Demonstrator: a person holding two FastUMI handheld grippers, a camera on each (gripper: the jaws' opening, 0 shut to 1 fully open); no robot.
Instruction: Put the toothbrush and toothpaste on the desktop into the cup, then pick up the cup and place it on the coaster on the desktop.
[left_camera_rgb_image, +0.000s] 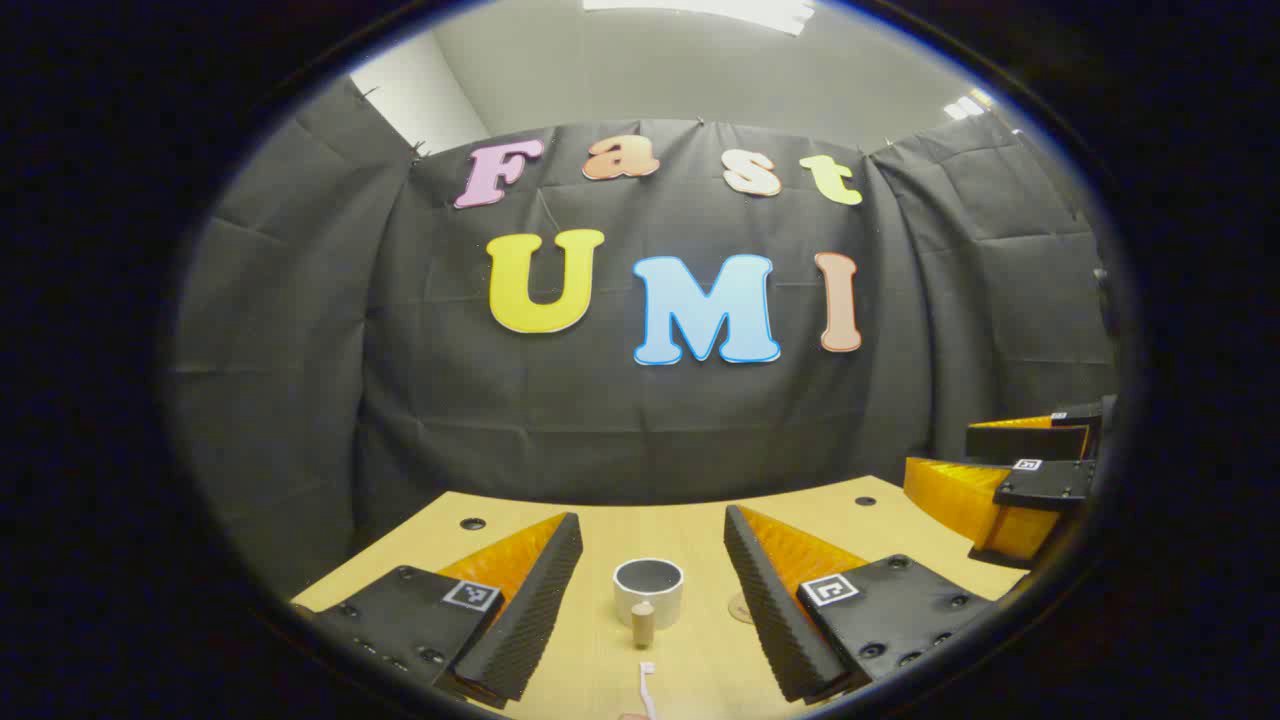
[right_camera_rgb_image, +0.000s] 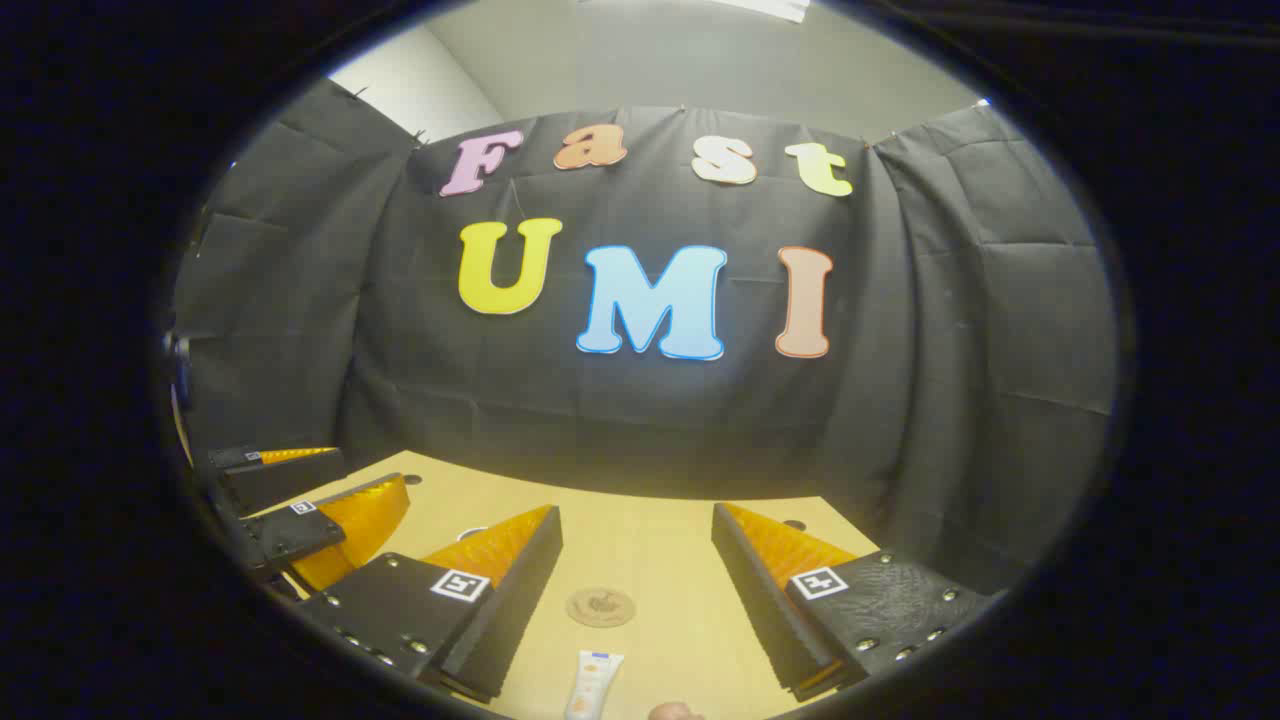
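The table (left_camera_rgb_image: 690, 535) looks like pale wood laminate, smooth with a faint sheen. The cup (left_camera_rgb_image: 648, 588) is white outside, dark inside, smooth and matt. The toothbrush (left_camera_rgb_image: 646, 682) looks like plastic. The coaster (right_camera_rgb_image: 600, 606) is a brown, cork-like, dull disc. The toothpaste (right_camera_rgb_image: 593, 682) tube is glossy white plastic. Each hand-held gripper's fingers (left_camera_rgb_image: 545, 590) show ribbed black pads backed by translucent orange plastic.
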